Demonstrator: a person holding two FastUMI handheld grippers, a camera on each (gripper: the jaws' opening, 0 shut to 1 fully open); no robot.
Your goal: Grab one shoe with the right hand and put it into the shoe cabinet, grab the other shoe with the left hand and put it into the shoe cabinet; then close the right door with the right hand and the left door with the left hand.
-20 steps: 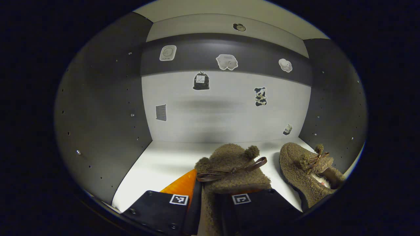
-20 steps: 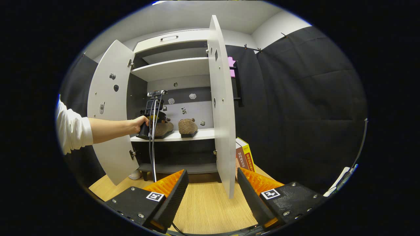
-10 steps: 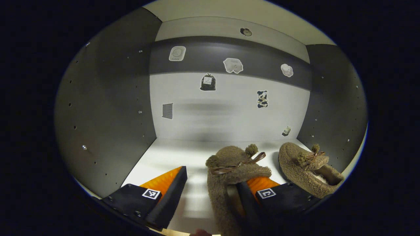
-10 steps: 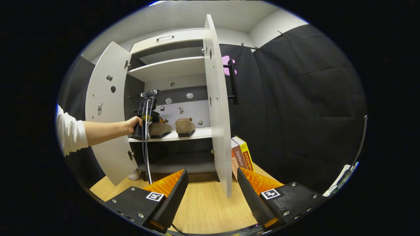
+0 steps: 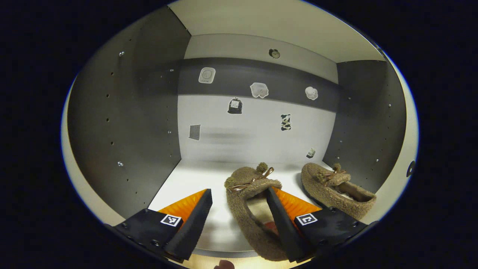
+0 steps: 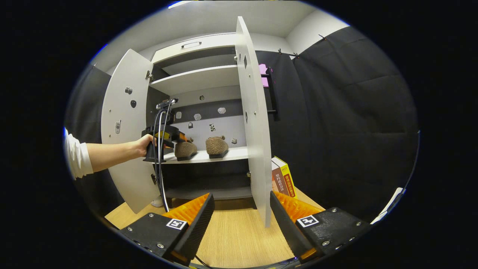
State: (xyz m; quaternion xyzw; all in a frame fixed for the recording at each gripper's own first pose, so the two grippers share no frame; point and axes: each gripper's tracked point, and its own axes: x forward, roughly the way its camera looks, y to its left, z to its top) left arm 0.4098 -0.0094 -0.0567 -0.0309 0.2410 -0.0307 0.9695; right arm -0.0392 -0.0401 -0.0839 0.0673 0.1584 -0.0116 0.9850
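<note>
Two brown fuzzy shoes stand side by side on the white middle shelf (image 5: 194, 175) of the shoe cabinet. The left shoe (image 5: 242, 209) lies just ahead of my left gripper (image 5: 238, 192), which is open, its right finger (image 5: 278, 209) lying over the shoe's opening. The right shoe (image 5: 332, 185) rests near the cabinet's right wall. In the right gripper view, a hand holds the left gripper (image 6: 178, 137) at the shelf's front edge, by the left shoe (image 6: 185, 148) and the right shoe (image 6: 216, 145). My right gripper (image 6: 239, 209) is open over the wooden floor (image 6: 235, 235), holding nothing.
Both cabinet doors stand wide open: the left door (image 6: 123, 127) beside the sleeved arm (image 6: 108, 155), the right door (image 6: 255, 123) straight ahead of my right gripper. Books (image 6: 283, 179) lean behind the right door. A cable (image 6: 161, 175) hangs from the left gripper.
My left gripper opened, let go of the left shoe on the shelf, and drew back toward the cabinet's front. The right gripper barely shifted.
</note>
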